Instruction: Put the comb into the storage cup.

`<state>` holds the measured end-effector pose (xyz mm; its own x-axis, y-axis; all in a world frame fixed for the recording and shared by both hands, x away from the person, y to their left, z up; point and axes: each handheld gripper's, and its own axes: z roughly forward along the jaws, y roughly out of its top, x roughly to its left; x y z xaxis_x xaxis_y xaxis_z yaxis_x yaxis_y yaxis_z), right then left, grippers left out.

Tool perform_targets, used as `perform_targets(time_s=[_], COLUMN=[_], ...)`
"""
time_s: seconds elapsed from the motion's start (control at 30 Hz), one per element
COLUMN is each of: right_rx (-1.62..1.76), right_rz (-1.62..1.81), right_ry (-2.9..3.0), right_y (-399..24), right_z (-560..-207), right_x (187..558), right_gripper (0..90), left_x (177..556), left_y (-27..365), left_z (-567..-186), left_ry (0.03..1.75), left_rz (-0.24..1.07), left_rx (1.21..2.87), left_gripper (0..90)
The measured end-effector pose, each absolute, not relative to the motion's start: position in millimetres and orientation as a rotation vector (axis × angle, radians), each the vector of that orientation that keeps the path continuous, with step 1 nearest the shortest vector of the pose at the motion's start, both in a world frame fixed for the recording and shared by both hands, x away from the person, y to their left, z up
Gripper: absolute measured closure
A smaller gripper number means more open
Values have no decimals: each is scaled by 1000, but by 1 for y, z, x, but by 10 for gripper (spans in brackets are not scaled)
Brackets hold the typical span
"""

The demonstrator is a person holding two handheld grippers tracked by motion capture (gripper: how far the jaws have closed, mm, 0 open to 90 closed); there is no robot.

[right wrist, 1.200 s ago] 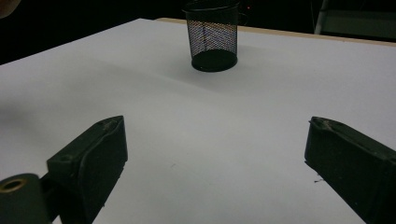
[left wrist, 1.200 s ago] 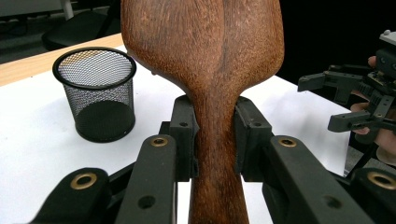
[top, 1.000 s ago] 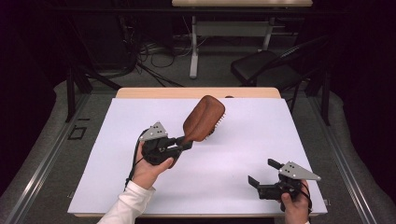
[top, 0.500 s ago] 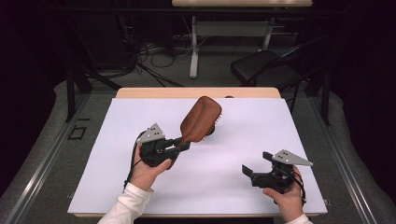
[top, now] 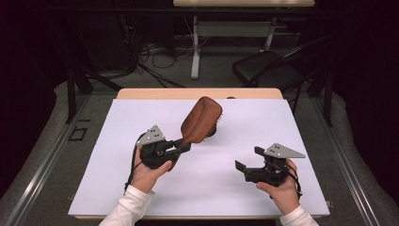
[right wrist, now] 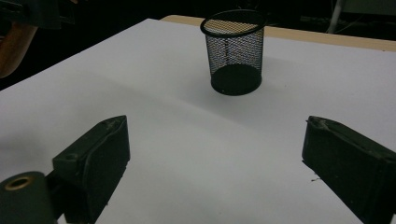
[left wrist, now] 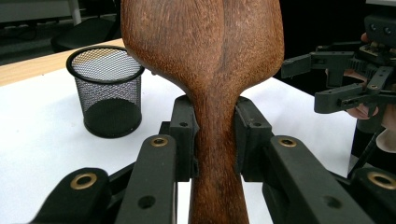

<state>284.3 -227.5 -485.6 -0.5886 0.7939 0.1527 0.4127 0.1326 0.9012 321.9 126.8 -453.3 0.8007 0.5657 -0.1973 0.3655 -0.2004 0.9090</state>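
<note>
My left gripper [top: 184, 147] is shut on the narrow handle of a brown wooden hairbrush [top: 201, 120], which slants up and away over the middle of the white table. In the left gripper view both pads press the handle of the hairbrush [left wrist: 210, 56] from either side, its smooth back facing the camera. My right gripper [top: 248, 158] is held above the table's front right. Its jaws have just been closing a little but still stand wide apart. Nothing lies between them in the right gripper view [right wrist: 217, 130]. A black mesh cup [right wrist: 235, 51] stands upright beyond them.
The mesh cup [left wrist: 105, 91] stands on the white sheet [top: 117, 155] behind the brush head. A bare wooden strip [top: 155, 93] runs along the table's far edge. Past it are a dark chair [top: 268, 70], cables on the floor and another table's leg.
The right hand has lifted its gripper and carried it inward and away from the front edge. The left gripper and the brush have kept their place.
</note>
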Motion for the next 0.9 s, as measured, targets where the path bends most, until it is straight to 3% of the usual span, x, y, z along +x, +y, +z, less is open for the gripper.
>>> perform_targets(time_s=[0.9], right_rx=[1205], right_rz=[1530], right_ry=[2155], right_y=[-199], right_z=[-460], right_x=[310], right_gripper=[110], left_x=[324], left_y=[128], left_z=[-458], left_ry=[720], left_rz=[217], left_rx=[1814], left_gripper=[721])
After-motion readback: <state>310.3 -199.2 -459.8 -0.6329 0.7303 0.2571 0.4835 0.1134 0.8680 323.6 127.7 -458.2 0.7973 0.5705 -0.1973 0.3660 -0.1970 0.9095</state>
